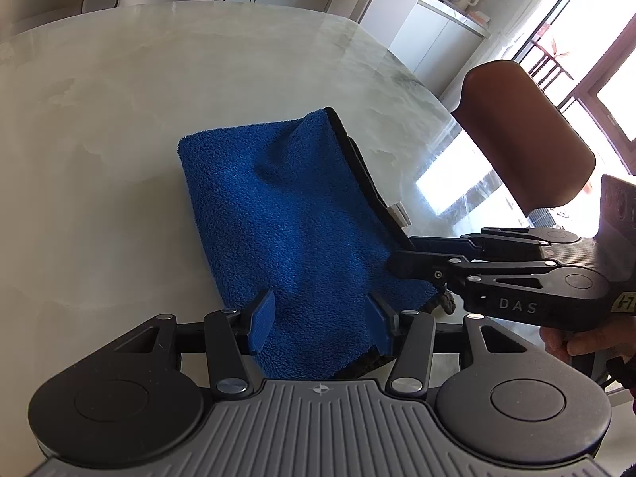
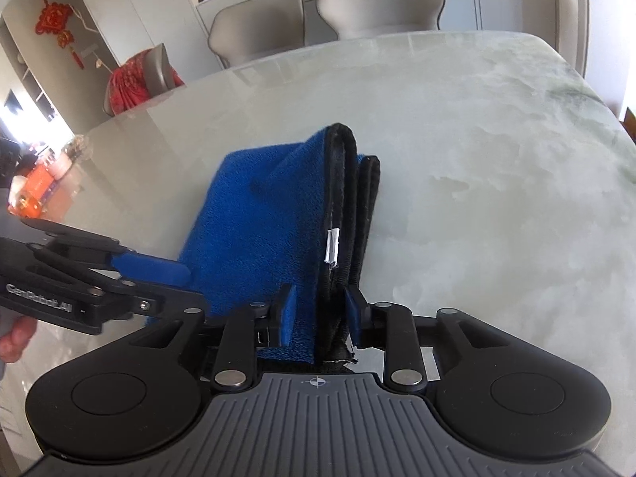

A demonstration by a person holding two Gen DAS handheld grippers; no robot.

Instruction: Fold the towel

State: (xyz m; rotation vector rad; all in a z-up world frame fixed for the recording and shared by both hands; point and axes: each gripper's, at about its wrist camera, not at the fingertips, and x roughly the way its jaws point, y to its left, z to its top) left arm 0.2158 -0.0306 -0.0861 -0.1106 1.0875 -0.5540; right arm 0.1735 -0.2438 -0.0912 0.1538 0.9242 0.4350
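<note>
A blue fleece towel (image 1: 286, 214) with black trim lies folded into a thick narrow stack on the pale marble table (image 1: 99, 119). My left gripper (image 1: 320, 324) is open, its blue pads (image 1: 262, 326) either side of the towel's near end. My right gripper (image 2: 320, 312) has its jaws partly open around the black-trimmed edges (image 2: 342, 206) at the towel's near right corner; a white tag (image 2: 332, 250) sticks out there. In the left wrist view the right gripper (image 1: 401, 258) comes in from the right at the towel's edge. In the right wrist view the left gripper (image 2: 175, 278) reaches the towel (image 2: 258, 214) from the left.
A brown chair back (image 1: 524, 135) stands beyond the table's right edge, bright windows behind it. Two grey chairs (image 2: 258, 20) stand at the table's far side, with a red-covered chair (image 2: 135, 75) at the left. The marble table (image 2: 477, 159) stretches wide around the towel.
</note>
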